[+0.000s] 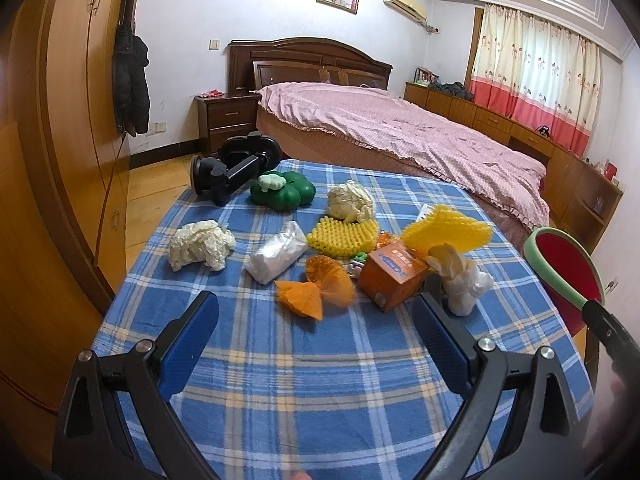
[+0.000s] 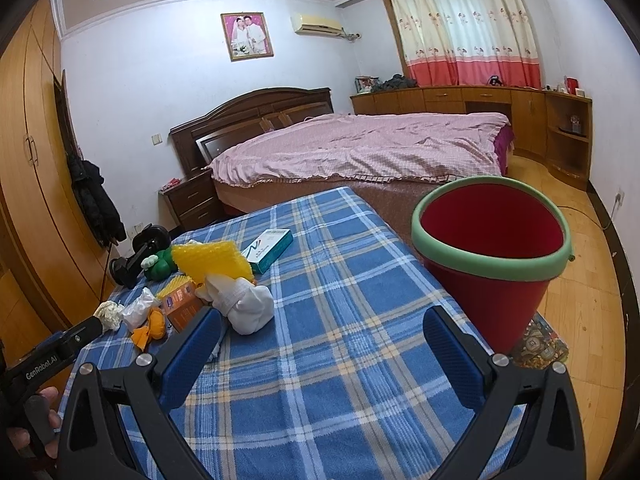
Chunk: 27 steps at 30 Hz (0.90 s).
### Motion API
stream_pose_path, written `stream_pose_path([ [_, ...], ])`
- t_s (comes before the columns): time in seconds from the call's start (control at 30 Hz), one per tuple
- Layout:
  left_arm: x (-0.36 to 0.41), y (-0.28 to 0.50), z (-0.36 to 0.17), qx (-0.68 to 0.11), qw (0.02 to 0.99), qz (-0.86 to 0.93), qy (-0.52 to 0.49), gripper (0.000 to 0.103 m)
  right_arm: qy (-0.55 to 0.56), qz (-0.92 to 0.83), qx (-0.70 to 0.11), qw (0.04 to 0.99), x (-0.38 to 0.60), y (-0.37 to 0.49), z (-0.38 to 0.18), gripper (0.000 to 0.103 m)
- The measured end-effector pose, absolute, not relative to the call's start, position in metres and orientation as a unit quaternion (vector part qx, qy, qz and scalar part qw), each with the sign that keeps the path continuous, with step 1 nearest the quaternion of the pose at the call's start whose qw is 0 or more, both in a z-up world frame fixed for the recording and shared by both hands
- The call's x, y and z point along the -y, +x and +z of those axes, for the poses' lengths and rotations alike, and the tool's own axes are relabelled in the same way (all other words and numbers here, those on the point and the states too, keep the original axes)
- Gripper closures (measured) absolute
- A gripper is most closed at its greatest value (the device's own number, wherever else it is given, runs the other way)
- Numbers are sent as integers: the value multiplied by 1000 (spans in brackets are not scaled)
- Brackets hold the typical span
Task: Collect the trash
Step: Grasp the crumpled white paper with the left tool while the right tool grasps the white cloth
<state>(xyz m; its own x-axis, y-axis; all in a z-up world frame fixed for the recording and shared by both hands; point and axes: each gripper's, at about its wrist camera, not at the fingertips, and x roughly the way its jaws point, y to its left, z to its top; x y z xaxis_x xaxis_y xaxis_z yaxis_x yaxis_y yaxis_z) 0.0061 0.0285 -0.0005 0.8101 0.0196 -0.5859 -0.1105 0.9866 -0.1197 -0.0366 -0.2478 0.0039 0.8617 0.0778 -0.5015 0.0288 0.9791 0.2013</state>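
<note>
Trash lies on the blue plaid tablecloth (image 1: pixel 304 392): crumpled white paper (image 1: pixel 202 244), a clear plastic bag (image 1: pixel 278 252), orange netting (image 1: pixel 320 290), an orange box (image 1: pixel 392 274), yellow foam sleeves (image 1: pixel 342 236) and a white wad (image 1: pixel 464 280). My left gripper (image 1: pixel 316 300) hovers open just short of the orange netting, with nothing between its fingers. The red bucket (image 2: pixel 492 248) with a green rim stands off the table's right edge. My right gripper (image 2: pixel 323 316) is open over bare cloth, left of the bucket, with the white wad (image 2: pixel 248 308) beside its left finger.
A green pumpkin-shaped toy (image 1: pixel 282 190) and a black phone holder (image 1: pixel 232 168) sit at the table's far end, with a blue-and-white box (image 2: pixel 270 250) nearby. A bed (image 2: pixel 360 148) lies beyond the table. A wardrobe (image 1: pixel 60 120) lines the left wall. A hand (image 2: pixel 36 420) holds the left gripper's grip.
</note>
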Motion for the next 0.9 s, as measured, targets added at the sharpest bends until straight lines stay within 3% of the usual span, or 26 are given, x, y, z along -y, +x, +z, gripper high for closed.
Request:
stream_pose_path([
  [0.33,-69,41,-2,-340,936,66,-63,6,73,48,-297,951,238,5,13,0],
  [0.73,-120,100,-30,-382,915,105,-71,7,86,53,-364,926,214,64,-13,0],
  [0.9,-131,128,-48,-407,904,103,-83,24,84,56,-388,916,204,83,-26,0],
])
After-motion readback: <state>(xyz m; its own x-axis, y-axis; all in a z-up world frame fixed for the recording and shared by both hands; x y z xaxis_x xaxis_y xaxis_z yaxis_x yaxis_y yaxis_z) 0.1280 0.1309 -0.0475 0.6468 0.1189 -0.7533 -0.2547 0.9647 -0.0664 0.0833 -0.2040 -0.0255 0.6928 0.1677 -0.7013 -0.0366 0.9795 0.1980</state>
